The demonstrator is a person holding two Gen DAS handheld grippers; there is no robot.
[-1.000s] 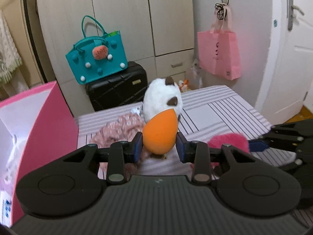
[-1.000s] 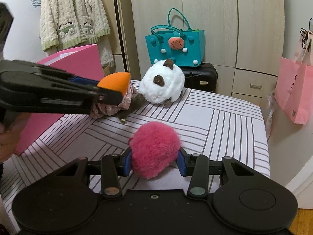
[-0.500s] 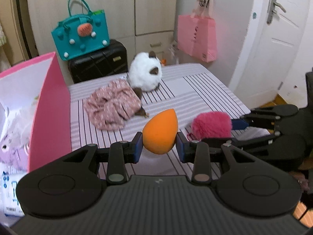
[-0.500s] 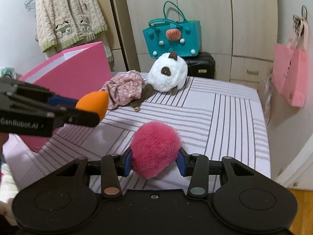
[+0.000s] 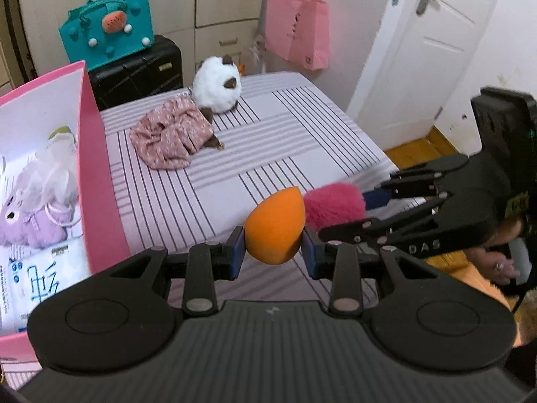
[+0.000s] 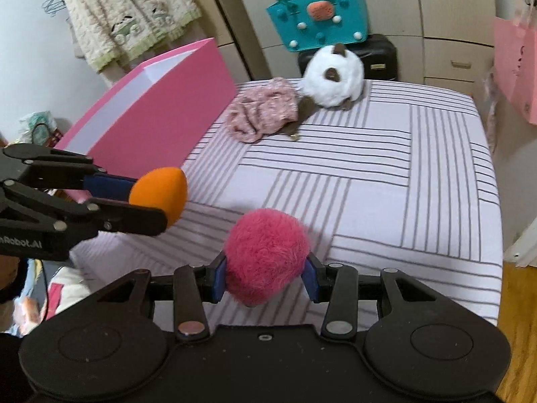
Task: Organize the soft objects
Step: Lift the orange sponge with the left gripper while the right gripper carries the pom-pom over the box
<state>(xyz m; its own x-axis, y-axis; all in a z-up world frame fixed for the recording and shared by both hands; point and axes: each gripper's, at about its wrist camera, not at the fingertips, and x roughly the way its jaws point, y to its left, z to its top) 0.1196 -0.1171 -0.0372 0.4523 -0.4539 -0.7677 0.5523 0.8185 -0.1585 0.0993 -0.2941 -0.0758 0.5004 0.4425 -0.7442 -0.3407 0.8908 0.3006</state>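
Left tongs [image 5: 272, 248] pinch an orange sponge [image 5: 274, 226] (teardrop-shaped); right tongs [image 6: 265, 277] clamp a fluffy pink pompom [image 6: 266, 255], both above the bed's [image 6: 386, 174] near edge.

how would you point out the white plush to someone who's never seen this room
Look at the striped table, at its far edge near the black suitcase. The white plush sits there beside the pink cloth. It is round, fluffy and white with brown patches.

Orange teardrop sponge [image 5: 273, 226] and fuzzy pink pompom [image 6: 265, 255], each pinched aloft; white plush [image 5: 217, 90] and floral cloth [image 5: 171, 137] on striped bed.
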